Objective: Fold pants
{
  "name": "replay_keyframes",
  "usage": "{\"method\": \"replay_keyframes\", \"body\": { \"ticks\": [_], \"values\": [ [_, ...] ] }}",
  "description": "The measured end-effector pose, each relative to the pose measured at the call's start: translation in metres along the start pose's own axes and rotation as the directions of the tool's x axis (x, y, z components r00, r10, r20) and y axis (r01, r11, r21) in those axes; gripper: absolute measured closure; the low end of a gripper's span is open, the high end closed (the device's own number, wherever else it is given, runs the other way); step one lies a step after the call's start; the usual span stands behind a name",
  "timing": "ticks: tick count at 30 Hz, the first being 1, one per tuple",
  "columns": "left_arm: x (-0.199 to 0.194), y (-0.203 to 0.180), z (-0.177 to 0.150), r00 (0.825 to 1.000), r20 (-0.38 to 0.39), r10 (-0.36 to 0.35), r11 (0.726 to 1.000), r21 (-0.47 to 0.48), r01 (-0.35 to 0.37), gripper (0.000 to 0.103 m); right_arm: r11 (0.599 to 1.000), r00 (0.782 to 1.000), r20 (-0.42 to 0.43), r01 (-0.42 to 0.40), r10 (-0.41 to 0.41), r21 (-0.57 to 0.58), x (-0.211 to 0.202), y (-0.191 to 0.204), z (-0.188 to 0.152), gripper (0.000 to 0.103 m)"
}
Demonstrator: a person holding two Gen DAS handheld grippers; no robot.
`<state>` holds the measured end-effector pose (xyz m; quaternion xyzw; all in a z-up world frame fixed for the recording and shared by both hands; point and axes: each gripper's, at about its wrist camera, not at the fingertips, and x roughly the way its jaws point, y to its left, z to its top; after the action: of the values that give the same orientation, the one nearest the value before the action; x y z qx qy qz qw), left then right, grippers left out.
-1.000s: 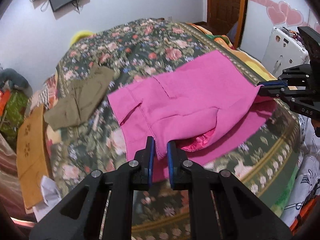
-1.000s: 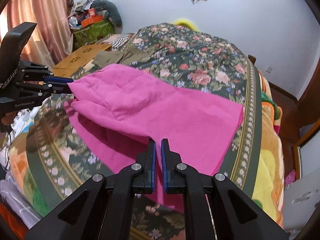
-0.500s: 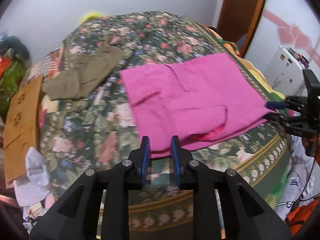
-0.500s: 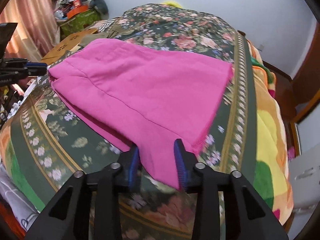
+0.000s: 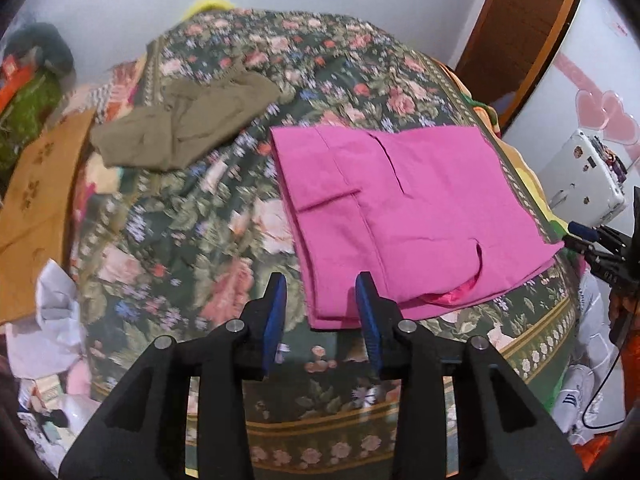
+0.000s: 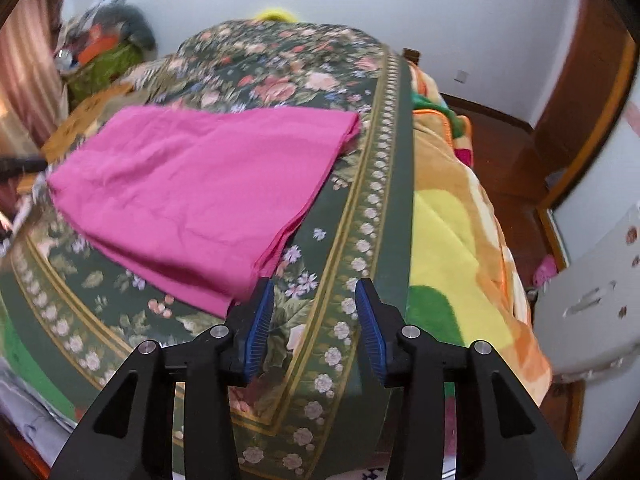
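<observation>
Where a second ago both grippers pinched edges of the pink pants (image 5: 404,208) and held them up off the bed (image 5: 192,240), the pants now lie flat and folded on the flowered cover, near its front edge. The left gripper (image 5: 320,308) has just been opening; its fingers stand apart, the near corner of the pants showing between them but not pressed. The right gripper (image 6: 310,312) has also been opening and has let go; its fingers are apart over bare cover, just beside the pants' corner. Olive-brown pants (image 5: 184,120) lie farther back, unmoved.
</observation>
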<state>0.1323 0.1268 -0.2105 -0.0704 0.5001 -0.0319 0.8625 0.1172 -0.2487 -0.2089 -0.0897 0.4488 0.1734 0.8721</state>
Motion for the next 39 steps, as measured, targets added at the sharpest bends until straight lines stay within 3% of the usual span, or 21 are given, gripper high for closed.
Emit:
{"method": "replay_keyframes", "body": {
  "ticks": [5,11,13,20,29,33,39],
  "values": [
    [0.018,-0.004,-0.005,0.998,-0.053,-0.025,0.999,-0.027,0.023,0.067,0.992,0.995,0.049,-0.091,0.087,0.089,-0.005,-0.002,0.007,0.065],
    [0.019,-0.001,-0.01,0.998,-0.049,-0.045,0.997,-0.059,0.042,0.087,0.967,0.977,-0.003,-0.209,0.211,0.147,0.03,0.014,0.007,0.066],
    [0.018,0.001,-0.01,0.998,-0.049,-0.04,0.998,-0.059,0.038,0.09,0.964,0.973,-0.026,-0.224,0.23,0.144,0.037,0.021,0.004,0.081],
    [0.013,0.0,-0.011,0.999,-0.023,0.042,0.999,-0.022,-0.042,0.093,0.987,0.987,-0.036,-0.156,0.157,0.033,0.035,0.034,-0.004,0.086],
    [0.015,0.003,-0.011,0.998,-0.041,0.037,0.999,-0.009,-0.037,0.093,0.984,0.983,-0.051,-0.171,0.174,0.057,0.035,0.027,-0.001,0.088],
    [0.001,0.006,0.008,0.996,0.001,0.094,0.995,0.021,-0.094,0.089,0.983,0.987,-0.006,-0.161,0.163,0.087,0.027,0.012,0.015,0.087],
    [0.004,0.02,0.057,0.991,0.052,0.126,0.992,-0.019,-0.125,0.08,0.979,0.989,0.061,-0.145,0.137,0.144,0.028,-0.016,0.049,0.084]
  ]
}}
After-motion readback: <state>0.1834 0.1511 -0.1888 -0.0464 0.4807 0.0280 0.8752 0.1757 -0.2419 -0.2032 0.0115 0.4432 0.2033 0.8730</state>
